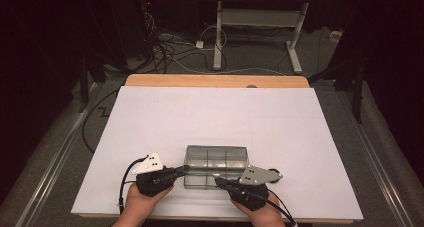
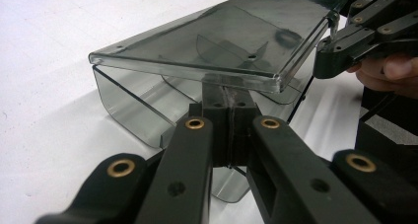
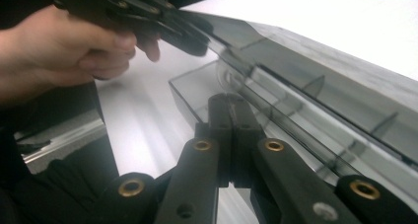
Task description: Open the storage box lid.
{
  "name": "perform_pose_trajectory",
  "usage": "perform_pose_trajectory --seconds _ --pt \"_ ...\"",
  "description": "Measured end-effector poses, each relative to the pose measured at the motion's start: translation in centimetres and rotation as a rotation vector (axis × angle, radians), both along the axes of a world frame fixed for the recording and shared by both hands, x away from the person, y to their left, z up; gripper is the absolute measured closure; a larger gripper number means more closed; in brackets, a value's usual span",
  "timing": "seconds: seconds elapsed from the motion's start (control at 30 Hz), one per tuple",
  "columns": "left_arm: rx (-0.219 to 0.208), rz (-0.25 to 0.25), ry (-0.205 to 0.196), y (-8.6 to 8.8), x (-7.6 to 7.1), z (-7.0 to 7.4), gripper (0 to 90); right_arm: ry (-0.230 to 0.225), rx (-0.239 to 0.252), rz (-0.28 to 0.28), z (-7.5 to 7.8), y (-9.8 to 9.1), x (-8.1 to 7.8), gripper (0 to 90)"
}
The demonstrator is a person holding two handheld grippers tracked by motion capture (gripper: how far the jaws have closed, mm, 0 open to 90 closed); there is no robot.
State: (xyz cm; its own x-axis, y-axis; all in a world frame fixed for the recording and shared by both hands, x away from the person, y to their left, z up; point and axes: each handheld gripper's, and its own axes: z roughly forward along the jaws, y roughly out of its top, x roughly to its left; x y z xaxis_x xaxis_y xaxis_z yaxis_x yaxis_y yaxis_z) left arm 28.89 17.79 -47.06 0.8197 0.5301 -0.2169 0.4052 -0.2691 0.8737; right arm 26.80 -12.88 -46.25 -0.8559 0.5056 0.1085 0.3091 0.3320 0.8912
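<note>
White table, dark room — a smoked box (image 1: 216, 165) sits at 6 o'clock.
Its lid edge is pinched by the closed left gripper (image 1: 183, 171) and right gripper (image 1: 218, 179) — judged light, stiff, slippery; best taken at the rim.

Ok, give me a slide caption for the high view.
Both shut claws, left and right, meet the near edge of a smoky clear plastic box on the white table.
</note>
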Motion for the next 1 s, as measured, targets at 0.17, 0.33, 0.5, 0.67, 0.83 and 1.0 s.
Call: perform_pose_trajectory --seconds 0.17,0.33,0.5,0.67,0.83,1.0 --pt "-0.005 0.000 -0.002 0.0 0.1 0.1 87.7 -0.001 -0.017 -0.023 -0.3 -0.7 0.0 90.0" --pt "-0.007 -0.002 0.000 -0.1 0.2 0.1 87.7 -0.003 -0.024 -0.042 -0.3 -1.4 0.0 90.0" --pt "-0.004 -0.002 0.001 -0.2 0.3 0.0 87.7 -0.016 -0.030 -0.072 -0.3 -2.4 0.2 90.0" --pt "-0.003 0.002 -0.002 -0.2 0.5 0.0 87.7 -0.017 -0.029 -0.103 -0.3 -3.6 0.4 90.0" --pt "-0.003 0.005 -0.001 -0.3 0.8 0.0 87.7 -0.017 -0.036 -0.130 -0.3 -4.6 0.6 90.0" --pt "-0.003 0.006 -0.004 -0.2 1.1 0.2 87.7 -0.017 -0.030 -0.155 -0.2 -5.6 0.7 90.0"
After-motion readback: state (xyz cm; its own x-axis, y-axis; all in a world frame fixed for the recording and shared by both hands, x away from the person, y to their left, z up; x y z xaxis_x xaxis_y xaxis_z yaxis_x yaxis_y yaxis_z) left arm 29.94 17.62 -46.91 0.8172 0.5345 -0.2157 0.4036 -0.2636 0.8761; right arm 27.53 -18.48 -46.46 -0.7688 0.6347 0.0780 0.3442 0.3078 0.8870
